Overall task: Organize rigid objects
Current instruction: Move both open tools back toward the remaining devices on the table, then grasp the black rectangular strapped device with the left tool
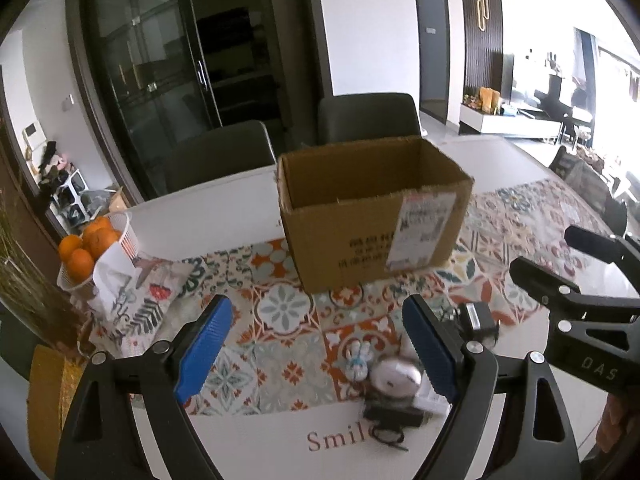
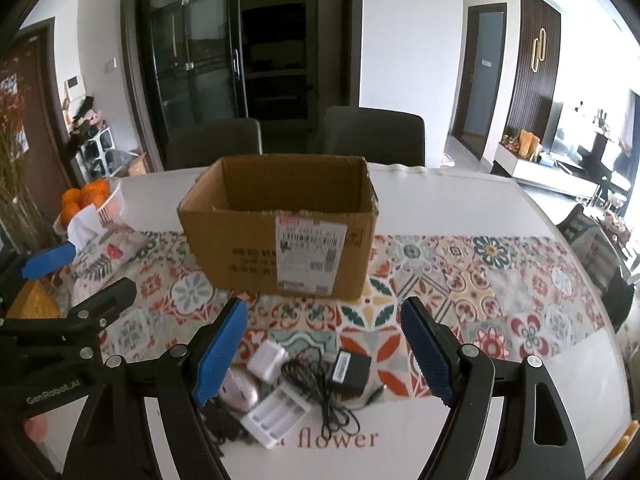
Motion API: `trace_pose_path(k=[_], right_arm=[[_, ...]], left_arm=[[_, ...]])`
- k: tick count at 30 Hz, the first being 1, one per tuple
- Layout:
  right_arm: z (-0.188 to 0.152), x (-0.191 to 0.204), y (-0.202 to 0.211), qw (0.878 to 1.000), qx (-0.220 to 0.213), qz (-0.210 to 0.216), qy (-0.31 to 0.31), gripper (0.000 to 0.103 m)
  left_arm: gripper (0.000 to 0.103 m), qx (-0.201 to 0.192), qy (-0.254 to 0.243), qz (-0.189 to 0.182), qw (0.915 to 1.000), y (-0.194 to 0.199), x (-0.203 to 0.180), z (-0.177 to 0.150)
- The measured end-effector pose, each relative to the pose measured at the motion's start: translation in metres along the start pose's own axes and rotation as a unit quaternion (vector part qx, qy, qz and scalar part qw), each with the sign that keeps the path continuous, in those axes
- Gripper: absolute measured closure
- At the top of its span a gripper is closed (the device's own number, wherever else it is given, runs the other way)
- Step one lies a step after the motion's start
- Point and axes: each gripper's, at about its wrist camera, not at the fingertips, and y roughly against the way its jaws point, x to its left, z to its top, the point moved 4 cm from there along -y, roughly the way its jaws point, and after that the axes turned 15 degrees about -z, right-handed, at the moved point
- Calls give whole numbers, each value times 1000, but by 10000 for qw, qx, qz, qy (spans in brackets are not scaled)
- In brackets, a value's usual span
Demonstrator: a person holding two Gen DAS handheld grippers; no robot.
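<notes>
An open, empty-looking cardboard box (image 1: 372,208) (image 2: 280,232) stands on the patterned runner. Near the table's front edge lies a pile: a black power adapter (image 2: 350,370) (image 1: 476,318) with its cable (image 2: 320,396), a white battery charger (image 2: 276,416), a small white block (image 2: 267,358), a pinkish mouse (image 2: 236,394) (image 1: 396,376) and a small figurine (image 1: 359,362). My left gripper (image 1: 318,344) is open, left of the pile. My right gripper (image 2: 322,354) is open above the pile. Each gripper shows in the other's view: right (image 1: 560,268), left (image 2: 80,280).
A white basket of oranges (image 1: 92,248) (image 2: 90,200) and a tissue pouch (image 1: 132,300) sit at the table's left. Two grey chairs (image 2: 372,132) stand behind the table. A chair (image 2: 600,248) is at the right end.
</notes>
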Motion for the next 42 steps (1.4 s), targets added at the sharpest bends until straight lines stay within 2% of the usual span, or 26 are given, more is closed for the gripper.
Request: trace_pose_path(k=[8, 20, 31, 42], right_arm=[[-30, 3, 10, 10000, 2, -62, 39, 24], [-85, 5, 0, 9983, 566, 7, -121, 24], [-122, 7, -16, 9948, 1006, -167, -73, 24], [-151, 9, -43, 9887, 1467, -253, -173, 24]], left_arm=[[16, 220, 36, -396, 9990, -5, -8, -35], [16, 554, -248, -814, 9948, -24, -21, -76], [16, 920, -673, -1187, 9864, -56, -30, -107], [17, 1239, -711, -1384, 9800, -91, -32, -127]])
